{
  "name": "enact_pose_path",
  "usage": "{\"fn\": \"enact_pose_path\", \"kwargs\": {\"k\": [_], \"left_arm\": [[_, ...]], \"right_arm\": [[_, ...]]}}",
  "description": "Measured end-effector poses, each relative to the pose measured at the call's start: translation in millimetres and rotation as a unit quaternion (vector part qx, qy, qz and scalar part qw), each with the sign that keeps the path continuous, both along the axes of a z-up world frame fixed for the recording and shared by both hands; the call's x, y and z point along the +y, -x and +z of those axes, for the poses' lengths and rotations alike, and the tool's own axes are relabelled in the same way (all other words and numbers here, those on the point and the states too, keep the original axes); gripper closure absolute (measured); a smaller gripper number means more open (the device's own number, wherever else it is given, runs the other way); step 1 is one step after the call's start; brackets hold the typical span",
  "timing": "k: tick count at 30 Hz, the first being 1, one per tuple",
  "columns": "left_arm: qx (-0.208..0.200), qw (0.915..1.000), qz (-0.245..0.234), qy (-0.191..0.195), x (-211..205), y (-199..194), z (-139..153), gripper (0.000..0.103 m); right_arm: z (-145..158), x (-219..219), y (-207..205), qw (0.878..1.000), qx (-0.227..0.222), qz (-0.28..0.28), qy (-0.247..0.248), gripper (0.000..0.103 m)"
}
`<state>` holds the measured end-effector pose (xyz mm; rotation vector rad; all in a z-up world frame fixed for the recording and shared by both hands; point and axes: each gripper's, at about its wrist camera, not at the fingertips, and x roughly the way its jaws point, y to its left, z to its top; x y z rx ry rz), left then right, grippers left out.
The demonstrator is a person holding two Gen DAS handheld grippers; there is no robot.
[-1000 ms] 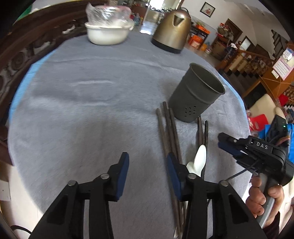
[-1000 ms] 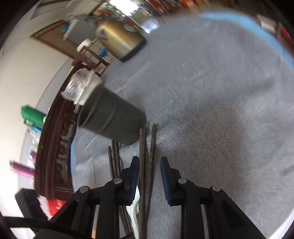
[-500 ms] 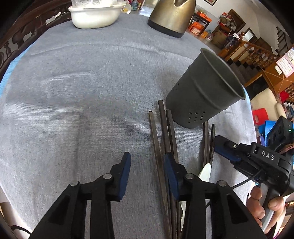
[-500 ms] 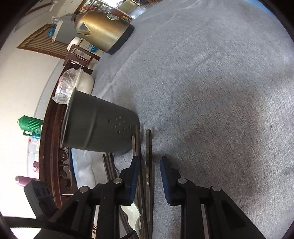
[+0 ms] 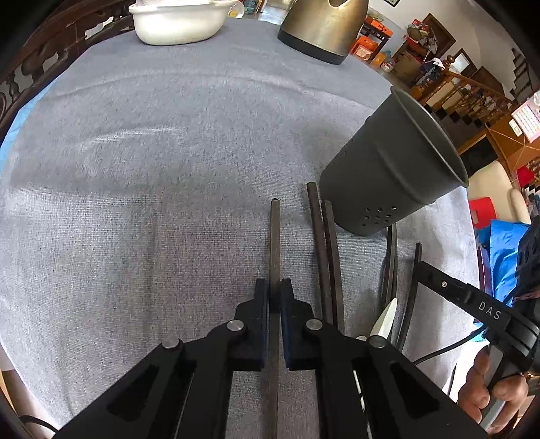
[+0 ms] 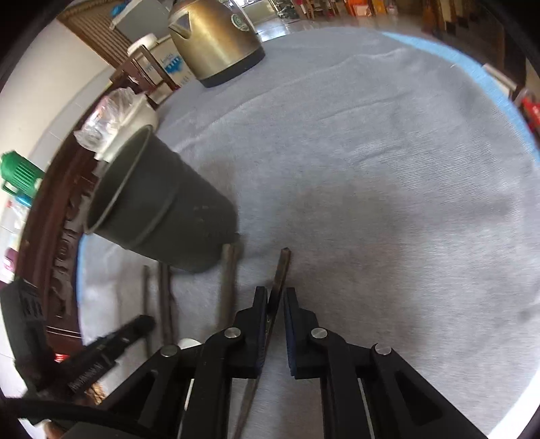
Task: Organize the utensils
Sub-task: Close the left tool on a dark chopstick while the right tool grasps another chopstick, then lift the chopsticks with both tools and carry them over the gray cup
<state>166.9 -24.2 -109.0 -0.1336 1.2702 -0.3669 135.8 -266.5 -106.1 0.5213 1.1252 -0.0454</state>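
Since half a second ago the left claw has pinched shut on one dark chopstick, where before it stood open astride the bundle. Its blue pads clamp the stick partway along, so the square tip juts forward toward the holder, a grip that looks chosen to keep the long end free for dropping in. The right claw brackets another chopstick; the left pad seems to touch it while a narrow gap shows at the right pad, so it is nearly closed but not plainly gripping. Just right of the held stick, in the left view, two more chopsticks lie side by side, their tips almost at the foot of the dark perforated utensil holder, which stands upright on the grey cloth-covered surface with nothing visible inside. A white spoon lies among further sticks near the right claw's body. Farther back stand a brass-coloured kettle and a white bowl, well apart from the work.
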Motion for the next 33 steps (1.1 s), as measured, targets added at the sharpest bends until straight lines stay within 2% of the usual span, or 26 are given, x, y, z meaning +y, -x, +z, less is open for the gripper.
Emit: {"fn": "enact_pose_path", "kwargs": {"k": [4, 9, 11, 13, 16, 22, 29, 33], "left_arm": [[0.001, 0.9998, -0.011, -0.019, -8, -17, 2, 0.091], [-0.005, 0.9998, -0.009, -0.018, -13, -42, 2, 0.091], [-0.006, 0.9997, -0.004, -0.023, -14, -46, 0, 0.096], [-0.012, 0.9997, 0.000, -0.024, -12, -46, 1, 0.096], [-0.038, 0.9991, 0.004, -0.016, -9, -41, 15, 0.096], [-0.132, 0.9911, -0.003, 0.012, -2, -22, 86, 0.097], [-0.224, 0.9738, -0.015, 0.039, -2, 14, 159, 0.097], [-0.255, 0.9656, -0.014, 0.051, 1, 28, 178, 0.097]], "right_arm": [[-4, 2, -11, 1.000, 0.030, -0.007, -0.002, 0.090], [-2, 11, -25, 0.999, 0.016, 0.000, 0.031, 0.092], [-4, 9, -22, 1.000, 0.005, 0.008, 0.020, 0.093], [-1, 2, -13, 1.000, -0.014, 0.004, 0.004, 0.094], [20, -8, 2, 0.998, -0.065, 0.008, -0.002, 0.095], [74, -18, 34, 0.987, -0.158, 0.009, 0.004, 0.097], [141, 0, 62, 0.962, -0.271, 0.007, 0.038, 0.097], [172, 8, 76, 0.942, -0.330, -0.004, 0.063, 0.097]]}}
